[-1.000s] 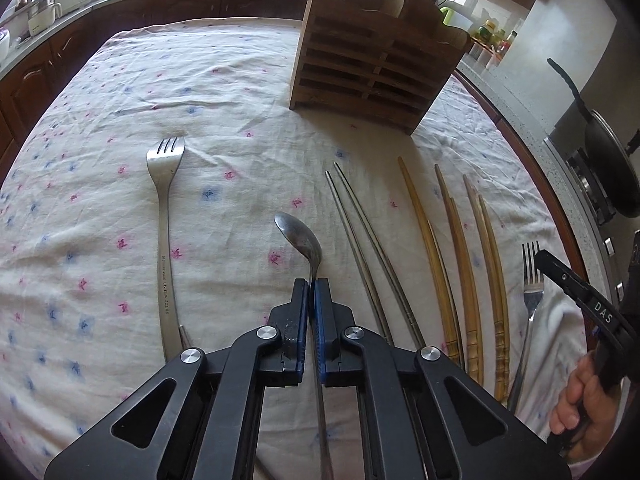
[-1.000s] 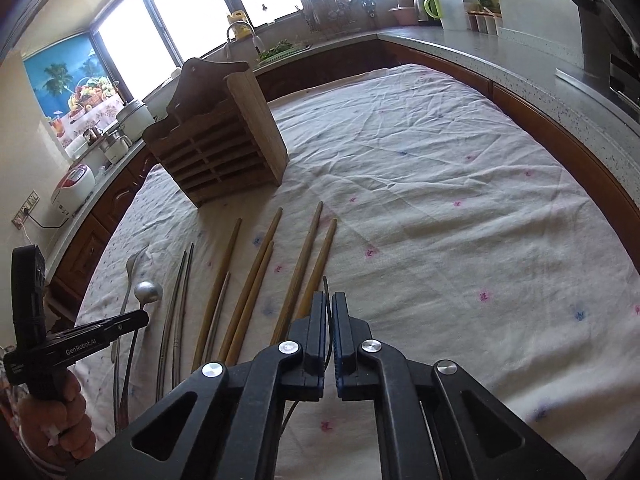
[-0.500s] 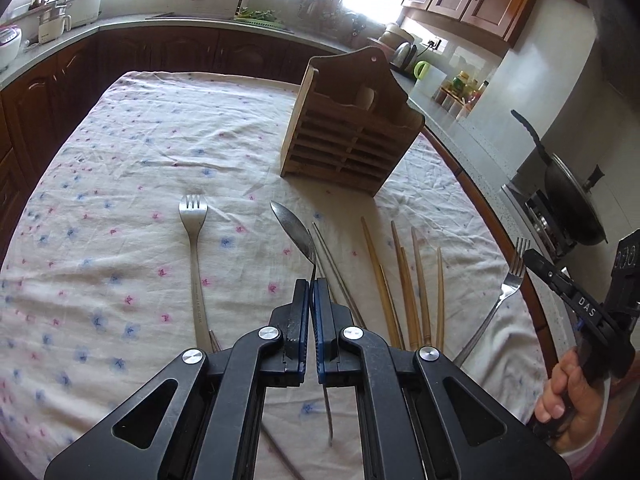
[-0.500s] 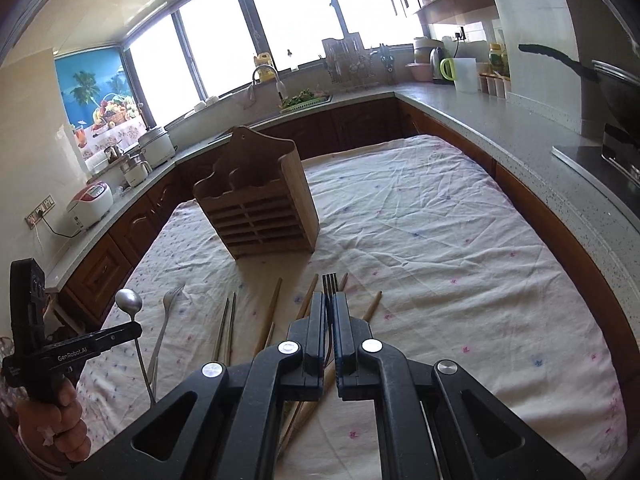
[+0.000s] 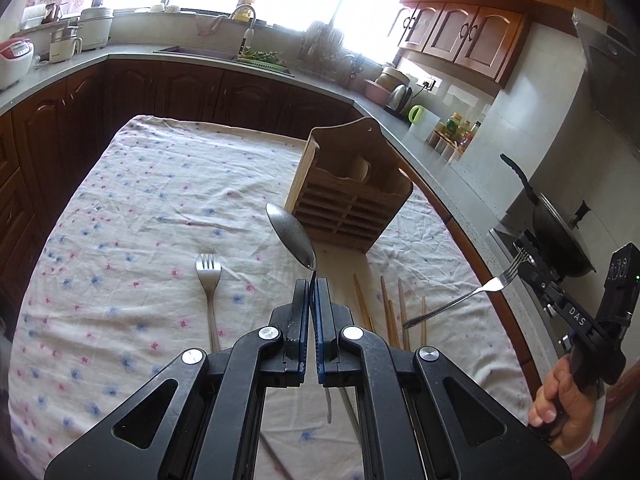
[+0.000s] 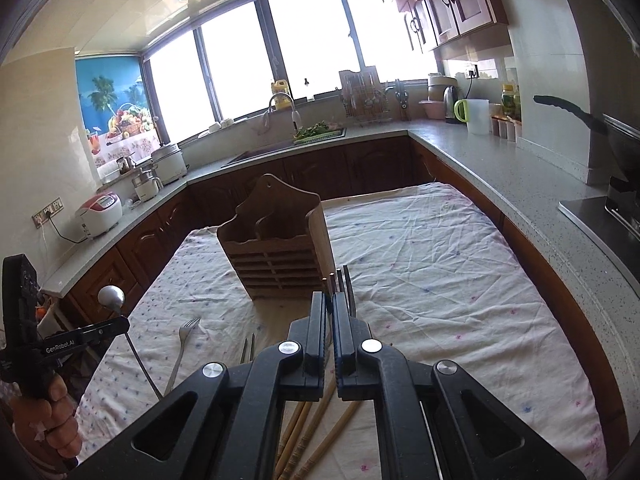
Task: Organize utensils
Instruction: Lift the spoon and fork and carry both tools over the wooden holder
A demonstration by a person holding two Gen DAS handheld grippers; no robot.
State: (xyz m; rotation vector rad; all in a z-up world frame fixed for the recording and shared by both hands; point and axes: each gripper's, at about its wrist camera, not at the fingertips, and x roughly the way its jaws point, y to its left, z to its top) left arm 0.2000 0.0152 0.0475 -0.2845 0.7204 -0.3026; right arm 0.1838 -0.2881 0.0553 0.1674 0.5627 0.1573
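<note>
Left gripper (image 5: 311, 285) jaws clamping spoon (image 5: 291, 235), right gripper (image 6: 331, 298) jaws clamping fork (image 5: 472, 295), metal chopsticks (image 6: 247, 347) only in right view

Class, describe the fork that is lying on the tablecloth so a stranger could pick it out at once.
Start at the wooden utensil holder standing on the flowered tablecloth. In the left wrist view, look nearer and to its left: a steel fork lies flat and alone, tines toward the holder. The only other fork is held in the air.
</note>
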